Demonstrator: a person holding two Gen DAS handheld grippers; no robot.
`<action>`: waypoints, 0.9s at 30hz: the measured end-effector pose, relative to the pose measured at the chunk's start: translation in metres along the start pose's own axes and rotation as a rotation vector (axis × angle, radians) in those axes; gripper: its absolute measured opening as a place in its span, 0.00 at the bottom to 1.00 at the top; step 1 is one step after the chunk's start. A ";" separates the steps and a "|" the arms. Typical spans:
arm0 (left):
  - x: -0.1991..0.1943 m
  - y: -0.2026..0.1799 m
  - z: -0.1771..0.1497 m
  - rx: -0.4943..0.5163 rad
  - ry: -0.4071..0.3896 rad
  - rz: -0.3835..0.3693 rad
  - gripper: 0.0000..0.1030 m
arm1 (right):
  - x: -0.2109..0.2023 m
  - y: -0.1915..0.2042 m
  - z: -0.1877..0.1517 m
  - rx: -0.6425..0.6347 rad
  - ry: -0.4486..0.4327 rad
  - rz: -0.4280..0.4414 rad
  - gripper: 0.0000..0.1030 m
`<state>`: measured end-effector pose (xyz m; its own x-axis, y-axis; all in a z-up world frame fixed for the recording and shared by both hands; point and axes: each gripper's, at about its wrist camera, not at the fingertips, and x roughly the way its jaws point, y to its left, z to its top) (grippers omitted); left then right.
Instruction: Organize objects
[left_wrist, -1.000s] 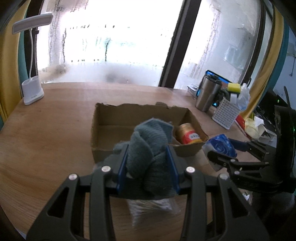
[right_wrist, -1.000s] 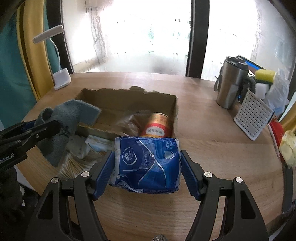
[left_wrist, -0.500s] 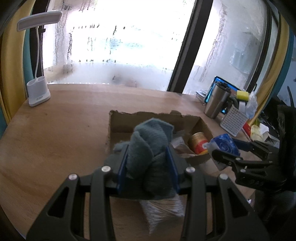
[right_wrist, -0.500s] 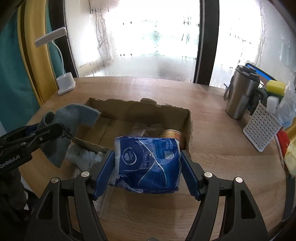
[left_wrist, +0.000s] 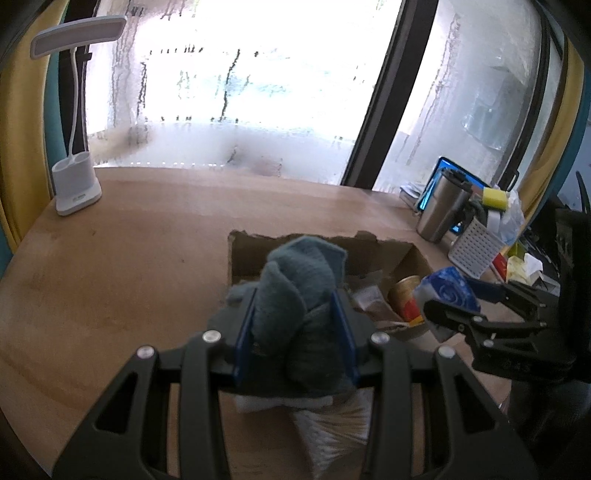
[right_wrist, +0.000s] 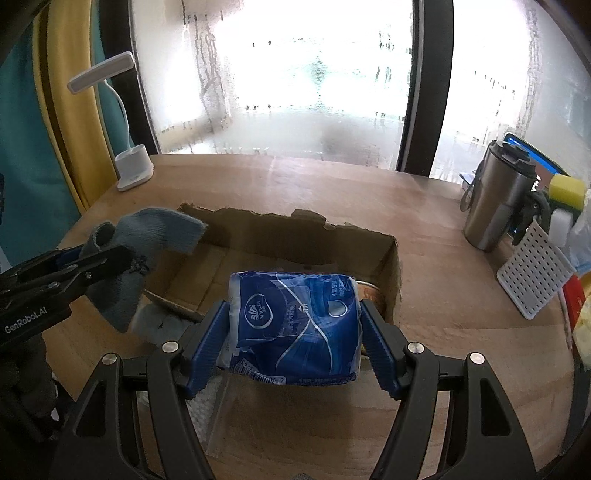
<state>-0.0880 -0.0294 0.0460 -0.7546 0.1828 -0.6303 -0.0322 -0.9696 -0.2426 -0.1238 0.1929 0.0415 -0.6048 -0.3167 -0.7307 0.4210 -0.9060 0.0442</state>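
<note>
Your left gripper (left_wrist: 295, 332) clenches a limp grey-blue knit cloth (left_wrist: 299, 291), your right gripper (right_wrist: 293, 336) a light, squashy blue tissue pack (right_wrist: 295, 325) by its sides, both beside the cardboard box (right_wrist: 295, 229).

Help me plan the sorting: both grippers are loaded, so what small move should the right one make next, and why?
Probably carry the tissue pack a little forward over the box and lower it. The right gripper is shut on the pack near the box's front edge, the box is open with bare floor left of the can, and the left gripper holds its cloth off to the side.
</note>
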 end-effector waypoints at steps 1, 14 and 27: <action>0.001 0.001 0.001 -0.001 0.000 0.000 0.39 | 0.001 0.000 0.001 0.000 0.001 0.001 0.71; 0.024 0.004 0.016 0.009 0.027 0.009 0.39 | 0.018 -0.004 0.016 0.004 0.008 0.020 0.71; 0.055 0.007 0.022 0.012 0.083 0.034 0.40 | 0.039 -0.005 0.028 -0.019 0.030 0.060 0.71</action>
<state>-0.1440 -0.0294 0.0257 -0.6986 0.1624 -0.6968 -0.0163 -0.9772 -0.2115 -0.1678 0.1771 0.0320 -0.5574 -0.3619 -0.7472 0.4691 -0.8799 0.0762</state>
